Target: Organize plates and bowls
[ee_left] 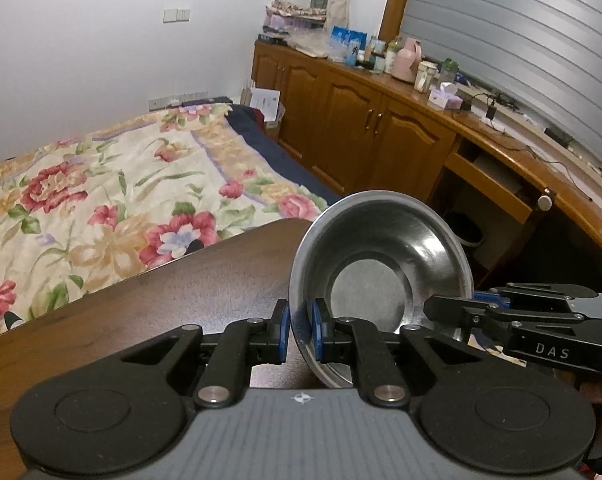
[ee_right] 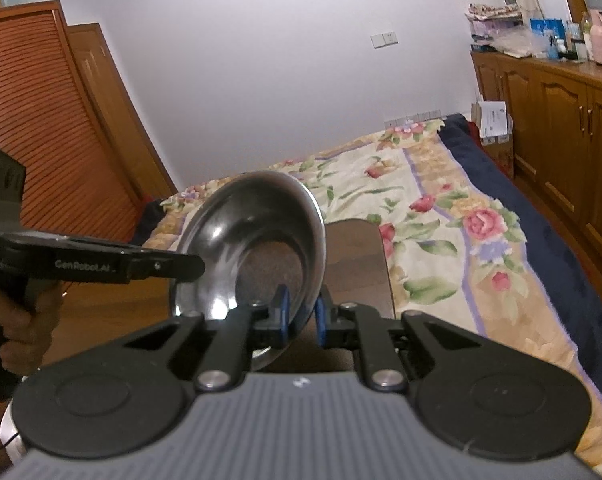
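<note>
Gripped from both sides above the dark counter (ee_left: 181,292): steel bowl (ee_left: 381,256), rim pinched between nearly closed left fingers (ee_left: 300,330) and right fingers (ee_right: 300,316), tilted upright.

A floral bedspread (ee_left: 101,200) lies beside wooden cabinets (ee_left: 341,120) and a louvred wardrobe (ee_right: 41,120).

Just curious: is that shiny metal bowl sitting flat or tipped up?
Tipped up. The metal bowl stands on edge, its empty inside facing the cameras, its rim pinched by the left gripper and right gripper.
</note>
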Tool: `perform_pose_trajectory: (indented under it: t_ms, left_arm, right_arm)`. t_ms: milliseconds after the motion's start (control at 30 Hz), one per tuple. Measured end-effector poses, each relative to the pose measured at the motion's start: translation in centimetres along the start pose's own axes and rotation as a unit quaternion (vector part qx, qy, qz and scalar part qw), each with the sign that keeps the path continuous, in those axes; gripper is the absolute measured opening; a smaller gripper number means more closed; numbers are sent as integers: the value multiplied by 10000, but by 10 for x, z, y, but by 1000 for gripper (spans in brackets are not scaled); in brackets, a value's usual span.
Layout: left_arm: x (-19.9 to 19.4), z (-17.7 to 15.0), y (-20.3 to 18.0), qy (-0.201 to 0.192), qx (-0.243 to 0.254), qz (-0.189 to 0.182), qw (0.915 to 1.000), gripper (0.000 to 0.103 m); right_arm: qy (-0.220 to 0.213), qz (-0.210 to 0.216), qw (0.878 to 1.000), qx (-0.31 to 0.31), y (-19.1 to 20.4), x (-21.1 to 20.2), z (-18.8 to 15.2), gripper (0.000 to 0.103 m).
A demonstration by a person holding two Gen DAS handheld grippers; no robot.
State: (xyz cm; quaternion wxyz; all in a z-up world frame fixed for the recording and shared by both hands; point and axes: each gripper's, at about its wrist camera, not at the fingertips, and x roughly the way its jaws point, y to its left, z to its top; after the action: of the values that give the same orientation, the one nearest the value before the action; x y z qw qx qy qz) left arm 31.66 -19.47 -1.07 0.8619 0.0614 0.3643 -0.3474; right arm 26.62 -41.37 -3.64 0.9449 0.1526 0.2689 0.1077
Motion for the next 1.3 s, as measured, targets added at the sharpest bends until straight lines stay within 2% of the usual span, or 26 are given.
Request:
perform_pose_trajectory:
  t_ms: [367, 767, 1300]
  left_arm:
    - [-25, -6, -13, -239, 132, 29, 9996, 14]
    - [-59, -12, -20, -453, 166, 10, 9988, 14]
    - [-105, -49, -12, -532, 47, 109, 9985, 14]
  right_arm:
    - [-130, -89, 9997, -177, 9, -16, 2, 15]
    - [-291, 2, 9991, -316, 24, -35, 5, 15]
    - [-143, 288, 9985, -452, 56, -45, -18, 15]
